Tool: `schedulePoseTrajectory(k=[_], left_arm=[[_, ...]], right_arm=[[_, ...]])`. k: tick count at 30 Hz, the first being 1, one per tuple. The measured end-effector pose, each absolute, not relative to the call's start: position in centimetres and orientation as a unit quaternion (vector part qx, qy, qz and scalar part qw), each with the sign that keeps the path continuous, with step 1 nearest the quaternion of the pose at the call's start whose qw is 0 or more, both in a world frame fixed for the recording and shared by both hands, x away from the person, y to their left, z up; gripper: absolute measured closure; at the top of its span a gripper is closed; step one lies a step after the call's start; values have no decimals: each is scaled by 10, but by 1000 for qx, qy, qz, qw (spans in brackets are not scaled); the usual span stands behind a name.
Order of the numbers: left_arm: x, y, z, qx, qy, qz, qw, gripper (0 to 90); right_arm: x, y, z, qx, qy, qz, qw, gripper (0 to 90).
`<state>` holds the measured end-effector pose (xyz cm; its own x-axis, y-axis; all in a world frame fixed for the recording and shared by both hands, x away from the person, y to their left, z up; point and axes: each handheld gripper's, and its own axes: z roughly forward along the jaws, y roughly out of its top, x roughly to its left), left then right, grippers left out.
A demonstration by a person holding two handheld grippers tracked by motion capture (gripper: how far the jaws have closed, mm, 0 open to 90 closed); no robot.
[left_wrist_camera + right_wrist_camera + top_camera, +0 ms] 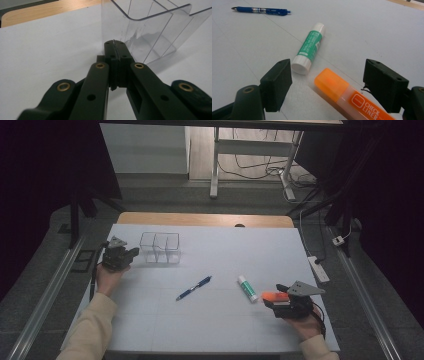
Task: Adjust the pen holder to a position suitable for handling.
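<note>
An orange highlighter (344,96) lies on the white table (220,250) between the wide-apart jaws of my right gripper (329,72); the pads do not touch it. In the high view this right gripper (276,295) sits at the front right with the highlighter (272,296) at its tips. A green-and-white glue stick (310,47) lies just beyond, and a blue pen (262,10) farther off. My left gripper (114,44) is shut with nothing between its pads, its tips close to the wall of a clear plastic divided box (150,32). The left gripper (134,253) rests at the far left of the table.
The clear box (160,248) stands at the back left of the table. The pen (194,288) and glue stick (247,288) lie near the middle. A wooden strip (205,219) borders the far edge. Table legs and cables (260,167) lie beyond on the floor.
</note>
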<state>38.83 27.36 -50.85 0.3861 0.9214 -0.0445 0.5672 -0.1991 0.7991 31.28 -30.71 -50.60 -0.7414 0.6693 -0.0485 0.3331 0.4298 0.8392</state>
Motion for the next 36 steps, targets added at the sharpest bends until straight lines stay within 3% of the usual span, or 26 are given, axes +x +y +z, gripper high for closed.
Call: schedulePoseTrajectory(k=[36], left_arm=[[405, 266, -514, 748, 489, 193, 404, 888]], right_arm=[[311, -305, -506, 300, 830, 430, 191, 229]])
